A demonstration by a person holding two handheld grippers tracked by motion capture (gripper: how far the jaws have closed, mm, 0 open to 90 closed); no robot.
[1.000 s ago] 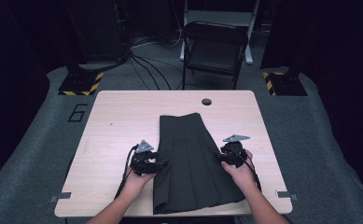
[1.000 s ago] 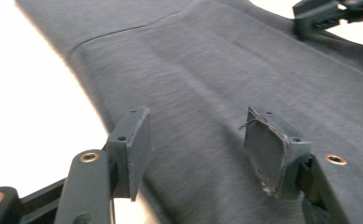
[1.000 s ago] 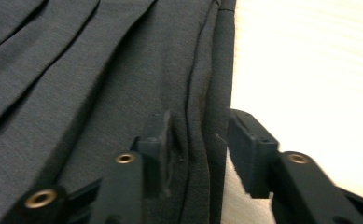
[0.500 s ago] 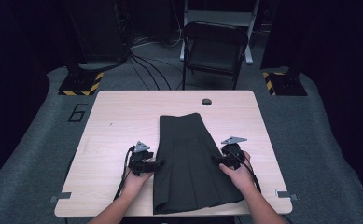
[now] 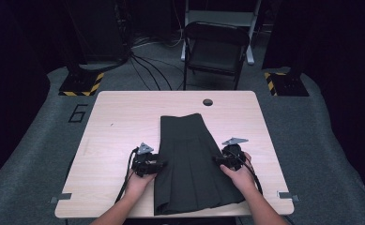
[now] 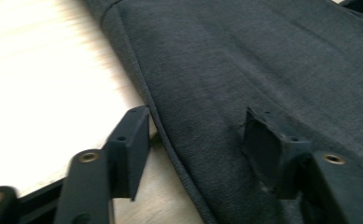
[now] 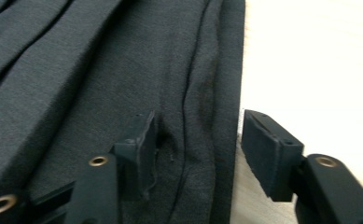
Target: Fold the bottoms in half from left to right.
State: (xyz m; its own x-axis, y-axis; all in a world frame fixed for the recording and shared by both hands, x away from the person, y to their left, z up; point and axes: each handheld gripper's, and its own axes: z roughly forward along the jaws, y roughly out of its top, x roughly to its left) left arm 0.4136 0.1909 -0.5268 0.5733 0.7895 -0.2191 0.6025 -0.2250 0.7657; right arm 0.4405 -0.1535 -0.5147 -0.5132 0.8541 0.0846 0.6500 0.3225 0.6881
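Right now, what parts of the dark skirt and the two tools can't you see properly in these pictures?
- Skirt: its near hem, high view, is cut off by the table's front edge.
- Skirt edge, left gripper view: the left tool straddles it; whether the pads pinch cloth is unclear.
- Right tool, right gripper view: same doubt at the other edge.
- Forearms, high view: cut off by the bottom edge.
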